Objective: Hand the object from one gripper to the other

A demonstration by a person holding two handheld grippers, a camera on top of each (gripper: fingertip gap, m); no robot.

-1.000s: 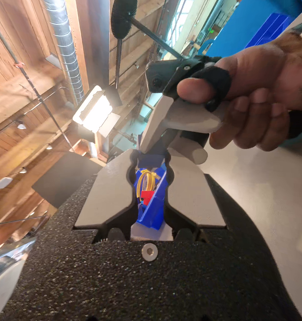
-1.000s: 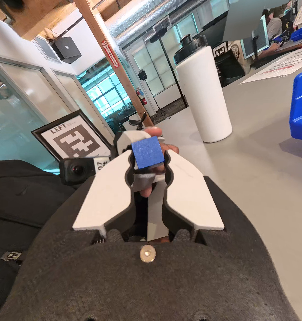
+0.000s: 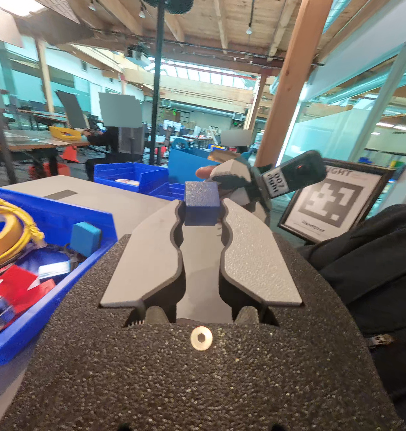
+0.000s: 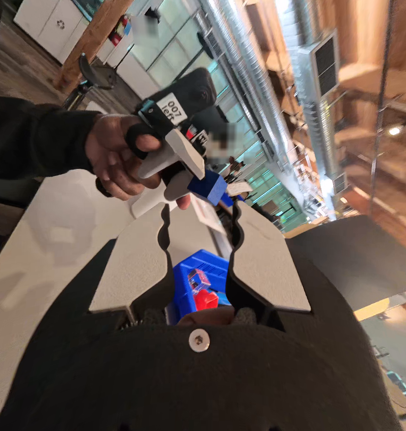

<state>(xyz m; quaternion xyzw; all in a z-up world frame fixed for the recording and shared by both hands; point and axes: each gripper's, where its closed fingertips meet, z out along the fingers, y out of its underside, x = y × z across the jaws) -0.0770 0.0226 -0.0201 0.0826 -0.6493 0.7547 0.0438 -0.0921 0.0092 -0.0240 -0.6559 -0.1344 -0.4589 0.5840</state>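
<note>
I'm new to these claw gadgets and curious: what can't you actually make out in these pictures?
- Left wrist view: the blue bin is cut off by the left edge and its contents are blurred.
- Right wrist view: the claw body hides most of that bin; the background is motion-blurred.
- Left wrist view: the blue cube hides most of the right claw.

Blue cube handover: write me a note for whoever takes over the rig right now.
Left tongs: shut on the blue cube, held in the air over the grey table.
Right tongs: open and empty, tips just short of the cube.
Done: the cube sits in the left tongs alone.
Left: draw the two grippers apart, keeping the left closed.
</note>
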